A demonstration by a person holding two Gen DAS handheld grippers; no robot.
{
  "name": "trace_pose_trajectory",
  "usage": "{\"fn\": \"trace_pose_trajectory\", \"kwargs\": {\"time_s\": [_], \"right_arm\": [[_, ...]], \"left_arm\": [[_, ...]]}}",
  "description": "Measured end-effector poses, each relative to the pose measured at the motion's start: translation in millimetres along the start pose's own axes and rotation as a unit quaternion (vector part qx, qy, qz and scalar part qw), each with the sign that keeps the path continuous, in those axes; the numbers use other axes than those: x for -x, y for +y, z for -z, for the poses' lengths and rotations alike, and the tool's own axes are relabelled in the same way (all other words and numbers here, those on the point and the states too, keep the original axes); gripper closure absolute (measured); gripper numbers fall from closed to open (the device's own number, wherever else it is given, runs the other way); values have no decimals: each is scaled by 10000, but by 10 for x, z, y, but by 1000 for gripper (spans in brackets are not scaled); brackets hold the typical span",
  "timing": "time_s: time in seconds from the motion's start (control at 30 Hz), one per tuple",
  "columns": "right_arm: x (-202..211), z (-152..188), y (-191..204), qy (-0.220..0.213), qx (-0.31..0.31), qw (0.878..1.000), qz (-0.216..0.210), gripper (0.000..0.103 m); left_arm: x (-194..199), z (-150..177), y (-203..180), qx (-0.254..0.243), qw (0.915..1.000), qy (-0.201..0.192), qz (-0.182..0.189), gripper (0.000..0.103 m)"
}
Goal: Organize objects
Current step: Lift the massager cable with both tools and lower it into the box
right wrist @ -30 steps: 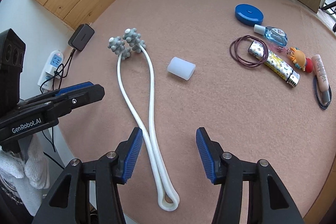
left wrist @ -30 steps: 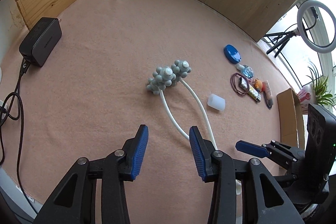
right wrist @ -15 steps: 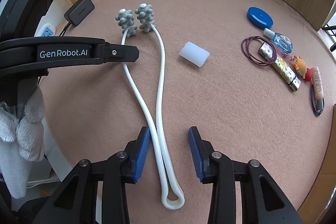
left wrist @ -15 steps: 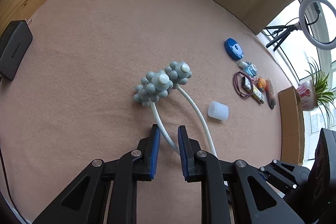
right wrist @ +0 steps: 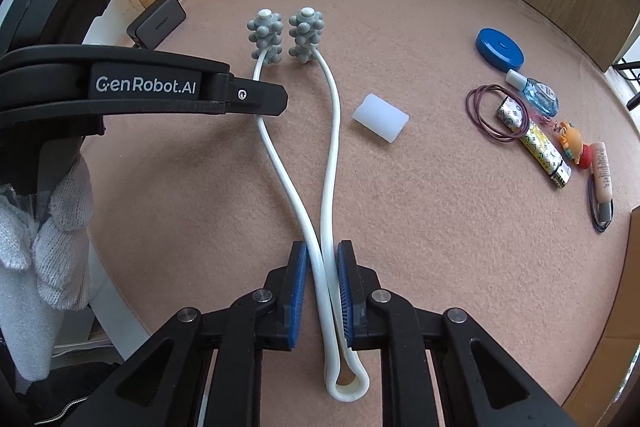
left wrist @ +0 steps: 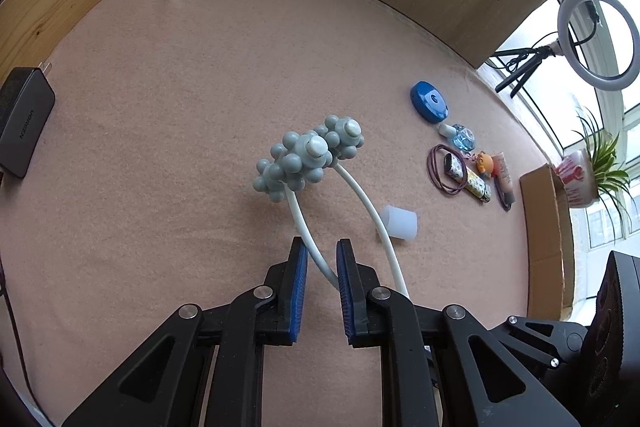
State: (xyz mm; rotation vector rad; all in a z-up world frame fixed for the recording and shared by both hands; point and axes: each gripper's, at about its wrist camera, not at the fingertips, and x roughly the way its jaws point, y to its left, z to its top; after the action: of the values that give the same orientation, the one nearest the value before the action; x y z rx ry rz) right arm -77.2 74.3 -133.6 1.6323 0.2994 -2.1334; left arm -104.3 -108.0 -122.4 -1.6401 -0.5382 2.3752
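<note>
A white bendy massager with two grey knobbed heads lies on the pink felt mat. My left gripper is closing on one white arm just below the heads; the arm crosses slantwise between the blue pads and touches both. From the right wrist, that gripper's fingers show side-on over the left arm. My right gripper is closing on both arms near the looped end, and the pads squeeze them together.
Right of the massager lies a white cap. Further right is a row: blue round case, small blue bottle, purple hair ties, patterned lighter, orange figure, tube. A cardboard box and black charger flank the mat.
Both grippers' jaws came together around the massager's white arms. The left gripper moved forward towards the grey heads. The right gripper tilted a little and now pinches the two arms together.
</note>
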Motion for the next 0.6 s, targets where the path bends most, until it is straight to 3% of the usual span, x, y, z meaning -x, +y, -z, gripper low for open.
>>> {"fn": "trace_pose_trajectory", "kwargs": {"time_s": [0.6], "right_arm": [[561, 28, -72, -733, -343, 9951, 572, 90]], "left_arm": [[330, -310, -759, -699, 9959, -380, 431, 88]]}}
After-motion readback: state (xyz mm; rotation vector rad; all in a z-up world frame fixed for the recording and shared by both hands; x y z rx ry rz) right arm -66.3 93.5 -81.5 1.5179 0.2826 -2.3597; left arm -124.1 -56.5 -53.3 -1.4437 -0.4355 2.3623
